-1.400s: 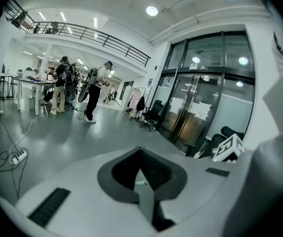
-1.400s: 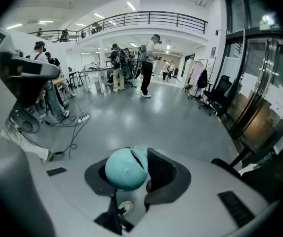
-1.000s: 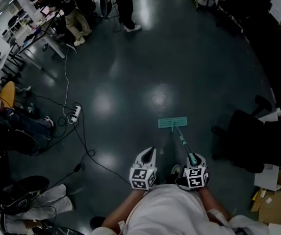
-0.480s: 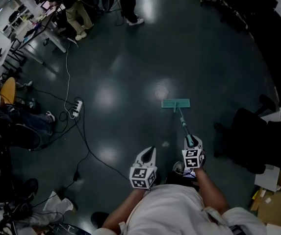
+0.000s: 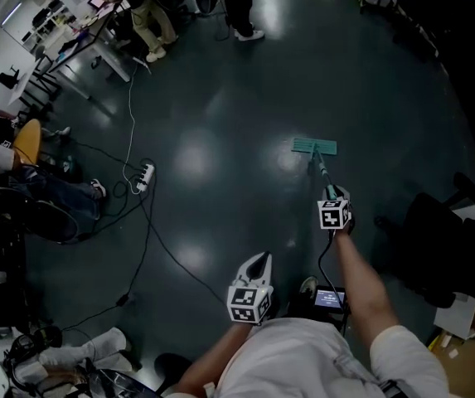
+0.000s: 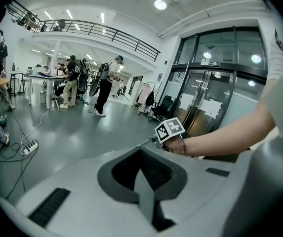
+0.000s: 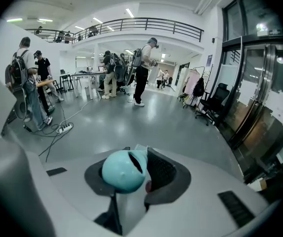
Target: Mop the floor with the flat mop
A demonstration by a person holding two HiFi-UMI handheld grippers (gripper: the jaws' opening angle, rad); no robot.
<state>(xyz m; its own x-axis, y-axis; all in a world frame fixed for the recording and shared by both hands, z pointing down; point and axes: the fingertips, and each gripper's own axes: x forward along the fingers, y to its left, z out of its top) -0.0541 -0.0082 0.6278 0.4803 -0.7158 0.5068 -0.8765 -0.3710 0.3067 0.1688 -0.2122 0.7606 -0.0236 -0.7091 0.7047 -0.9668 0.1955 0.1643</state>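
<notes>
The flat mop has a teal head (image 5: pixel 314 146) lying flat on the dark glossy floor, well ahead of me. Its thin handle (image 5: pixel 323 172) slants back to my right gripper (image 5: pixel 332 196), held out on a stretched arm and shut on the handle's top. In the right gripper view the rounded teal handle end (image 7: pixel 124 170) sits clamped between the jaws of the right gripper (image 7: pixel 134 174). My left gripper (image 5: pixel 259 260) stays close to my body, shut and holding nothing. The left gripper (image 6: pixel 143 177) shows closed jaws, with the right gripper's marker cube (image 6: pixel 170 129) beyond them.
A white power strip (image 5: pixel 144 175) and black cables (image 5: pixel 150 230) trail across the floor at left. Seated people and desks (image 5: pixel 96 44) fill the far left; a person (image 5: pixel 241 7) stands at the back. A black chair (image 5: pixel 436 239) stands at right.
My right arm has stretched forward and pushed the mop head away across the floor. The left gripper has stayed near my body.
</notes>
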